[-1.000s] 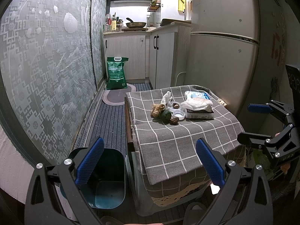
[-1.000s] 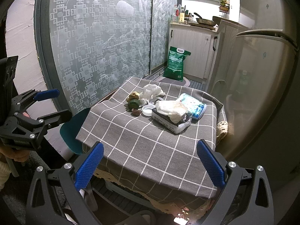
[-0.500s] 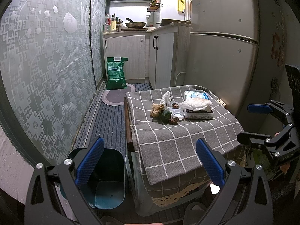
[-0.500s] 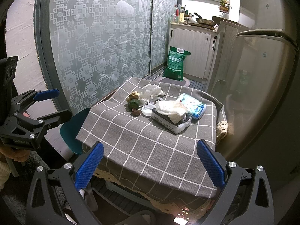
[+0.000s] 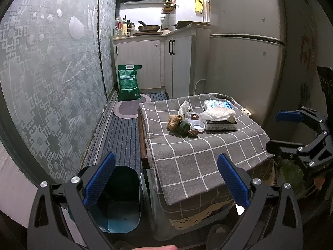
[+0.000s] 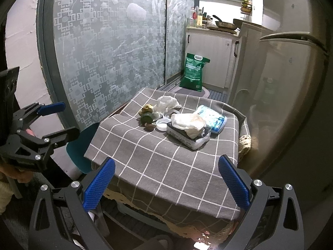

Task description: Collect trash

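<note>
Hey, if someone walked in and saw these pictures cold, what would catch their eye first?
Probably the small heap of trash in the middle of the grey checked tablecloth: crumpled wrappers, a white lid and a dark green lump, beside a tissue pack. Next, the teal bin on the floor by the table's left side, and the bright green bag standing against the far cabinets.

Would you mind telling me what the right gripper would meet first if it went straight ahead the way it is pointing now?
Probably the grey checked tablecloth: the open right gripper looks down onto its bare near part, short of the tissue pack. Depth is uncertain.
</note>
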The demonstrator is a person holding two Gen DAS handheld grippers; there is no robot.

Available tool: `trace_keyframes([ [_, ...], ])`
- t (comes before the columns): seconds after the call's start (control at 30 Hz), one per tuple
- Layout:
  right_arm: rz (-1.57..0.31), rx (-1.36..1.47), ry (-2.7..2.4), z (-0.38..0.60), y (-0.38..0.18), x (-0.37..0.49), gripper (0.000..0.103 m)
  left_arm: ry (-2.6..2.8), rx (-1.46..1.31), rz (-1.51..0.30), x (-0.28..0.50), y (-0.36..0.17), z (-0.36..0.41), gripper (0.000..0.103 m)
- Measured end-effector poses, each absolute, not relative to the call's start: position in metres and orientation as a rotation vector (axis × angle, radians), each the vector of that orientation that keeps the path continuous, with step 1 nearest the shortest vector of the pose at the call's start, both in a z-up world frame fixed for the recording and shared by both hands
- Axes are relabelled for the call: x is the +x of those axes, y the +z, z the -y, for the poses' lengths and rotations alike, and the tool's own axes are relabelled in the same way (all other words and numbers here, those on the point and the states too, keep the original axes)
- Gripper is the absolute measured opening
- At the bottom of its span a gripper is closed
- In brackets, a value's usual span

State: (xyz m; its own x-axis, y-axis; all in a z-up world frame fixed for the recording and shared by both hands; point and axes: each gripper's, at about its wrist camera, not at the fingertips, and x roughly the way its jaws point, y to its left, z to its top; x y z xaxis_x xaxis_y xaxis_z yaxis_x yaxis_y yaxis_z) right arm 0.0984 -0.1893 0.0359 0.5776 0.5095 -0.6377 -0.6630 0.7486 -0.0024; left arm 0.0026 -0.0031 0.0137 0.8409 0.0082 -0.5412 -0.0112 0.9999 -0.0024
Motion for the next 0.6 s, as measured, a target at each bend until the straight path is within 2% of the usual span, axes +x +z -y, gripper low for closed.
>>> trace_keyframes([
  [0.6,-0.689,-0.194,0.703,0.201,0.033,0.103,0.1,0.061,0.057,-0.543,0.003,0.006,0.008,0.1],
])
